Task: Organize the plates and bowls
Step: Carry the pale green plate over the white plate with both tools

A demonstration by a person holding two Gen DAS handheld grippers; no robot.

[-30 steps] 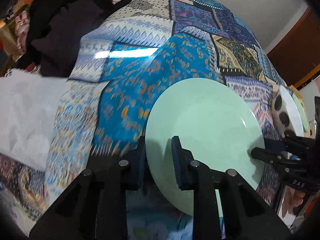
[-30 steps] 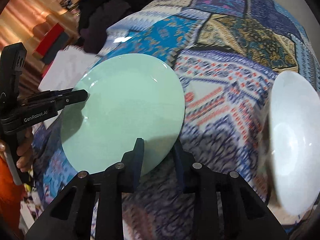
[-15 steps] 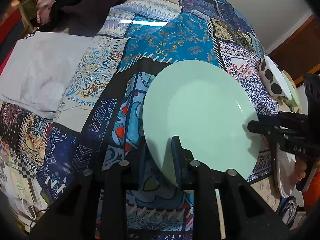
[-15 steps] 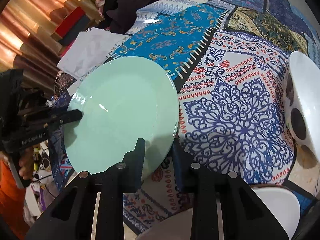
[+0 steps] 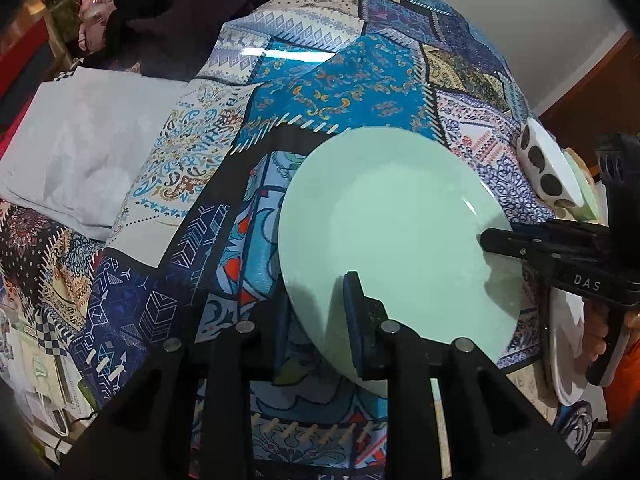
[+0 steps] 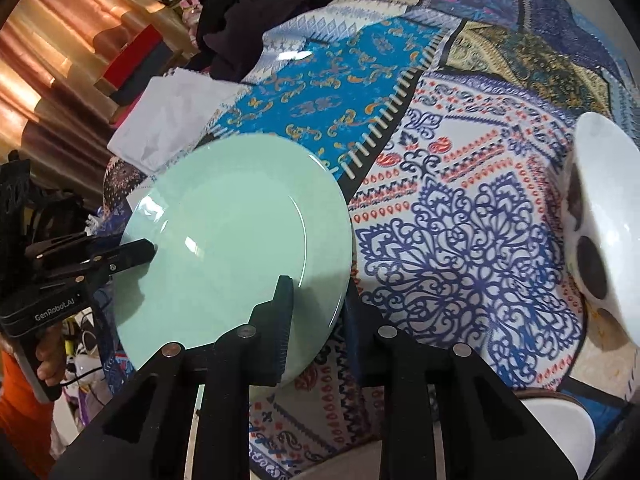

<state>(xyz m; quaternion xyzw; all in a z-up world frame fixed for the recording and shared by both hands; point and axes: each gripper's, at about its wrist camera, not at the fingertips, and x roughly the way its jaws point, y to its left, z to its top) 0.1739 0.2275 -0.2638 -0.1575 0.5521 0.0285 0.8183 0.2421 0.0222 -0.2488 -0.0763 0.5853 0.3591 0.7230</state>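
Held above the patchwork cloth (image 5: 328,92): mint-green plate (image 5: 400,220), pinched at opposite rim edges by left gripper (image 5: 320,312) and right gripper (image 6: 320,312), the latter's jaws just closing.

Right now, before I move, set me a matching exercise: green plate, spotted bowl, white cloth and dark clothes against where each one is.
Things:
1. green plate
2. spotted bowl
3. white cloth
4. dark clothes

Places, as the left wrist view shows them:
A. at the right edge of the tablecloth, past the plate
B. piled at the far end, top left
C. clamped at the rim by the left gripper and the right gripper
D. lying flat at the left side

Pairs: 1-C, 2-A, 3-D, 4-B
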